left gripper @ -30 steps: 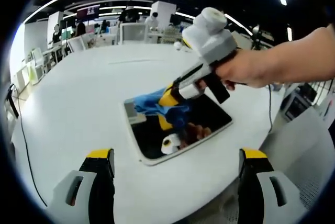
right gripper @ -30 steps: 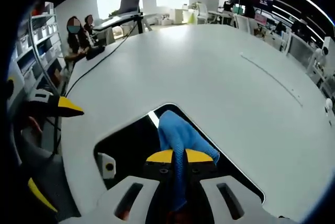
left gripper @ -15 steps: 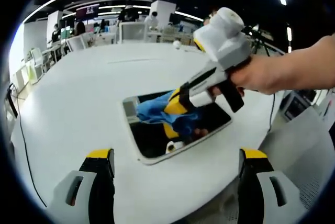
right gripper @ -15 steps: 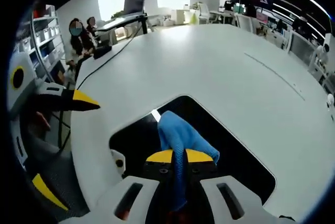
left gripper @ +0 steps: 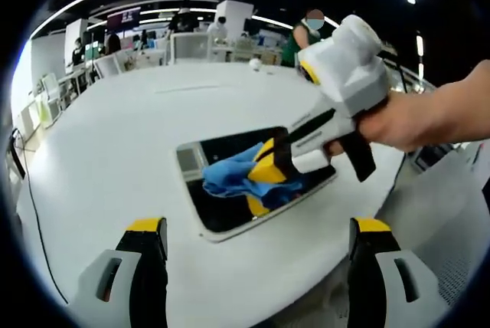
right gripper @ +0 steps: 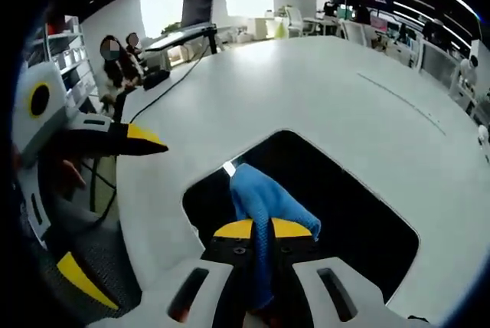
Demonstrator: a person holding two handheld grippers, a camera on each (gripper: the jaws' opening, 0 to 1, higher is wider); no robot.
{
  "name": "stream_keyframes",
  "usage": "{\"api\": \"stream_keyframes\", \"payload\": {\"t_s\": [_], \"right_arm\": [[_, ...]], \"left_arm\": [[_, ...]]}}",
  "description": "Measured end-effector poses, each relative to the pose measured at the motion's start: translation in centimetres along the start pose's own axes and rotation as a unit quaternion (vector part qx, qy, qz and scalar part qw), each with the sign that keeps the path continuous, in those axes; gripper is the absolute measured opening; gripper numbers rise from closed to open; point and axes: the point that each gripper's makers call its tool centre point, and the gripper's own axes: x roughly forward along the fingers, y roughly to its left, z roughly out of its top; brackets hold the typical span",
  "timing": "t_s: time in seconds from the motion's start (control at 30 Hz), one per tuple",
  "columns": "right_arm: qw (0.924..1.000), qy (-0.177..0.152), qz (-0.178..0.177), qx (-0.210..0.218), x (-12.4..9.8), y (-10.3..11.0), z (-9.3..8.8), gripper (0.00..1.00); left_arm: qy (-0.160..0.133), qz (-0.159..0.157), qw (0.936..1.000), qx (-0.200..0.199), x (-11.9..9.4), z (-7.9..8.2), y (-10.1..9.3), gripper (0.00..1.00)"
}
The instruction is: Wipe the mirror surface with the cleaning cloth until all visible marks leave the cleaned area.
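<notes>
While the right gripper works, the scene reads as follows.

Mirror: mirror (left gripper: 230, 205) lies flat on the white table (left gripper: 115, 136), set back a little from the table's near edge; its white frame shows along the near and left sides.
Open room: bare tabletop runs wide beyond the mirror and to its left; nothing stands close to the frame.
Cloth: blue cleaning cloth (right gripper: 262, 205) pressed on the dark glass near the mirror's middle.
Right gripper: right gripper (right gripper: 262, 230) has its jaws clamped together on the cloth, a hand (left gripper: 413, 117) on its handle.
Left gripper: left gripper (left gripper: 256, 247) hangs over the near table edge, jaws spread wide, nothing between them.
Room: office desks, monitors and people beyond the table, ceiling light strips above.
</notes>
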Motion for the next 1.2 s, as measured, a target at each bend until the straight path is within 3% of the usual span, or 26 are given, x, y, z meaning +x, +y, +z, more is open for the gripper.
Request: {"api": "stream_keyframes", "payload": {"t_s": [0.17,0.3,0.5,0.7,0.83,1.2], "right_arm": [[1.0,-0.004,0.003,-0.002,-0.4,0.9,-0.5,0.02],[0.9998,-0.012,0.007,0.017,-0.8,1.3,-0.9,0.02],[0.9991,-0.014,0.016,0.037,-0.9,1.6,-1.0,0.02],[0.9994,-0.012,0.019,0.026,-1.0,2.0,-1.2,0.02],[0.9995,-0.012,0.021,0.019,-1.1,2.1,-1.3,0.02],[0.9998,-0.008,0.019,-0.005,-1.5,2.2,-1.8,0.02]], "left_arm": [[-0.004,-0.006,1.0,0.0,0.1,0.3,-0.3,0.99],[-0.003,-0.015,0.9998,0.013,0.2,0.5,-0.7,0.99],[-0.006,-0.014,0.9999,0.001,0.1,0.3,-0.7,0.99],[-0.011,-0.013,0.9998,0.006,0.1,0.6,-0.7,0.99],[-0.036,0.004,0.9992,0.015,-0.4,1.7,-0.1,0.99],[-0.029,0.005,0.9994,0.021,-0.3,1.4,-0.1,0.99]]}}
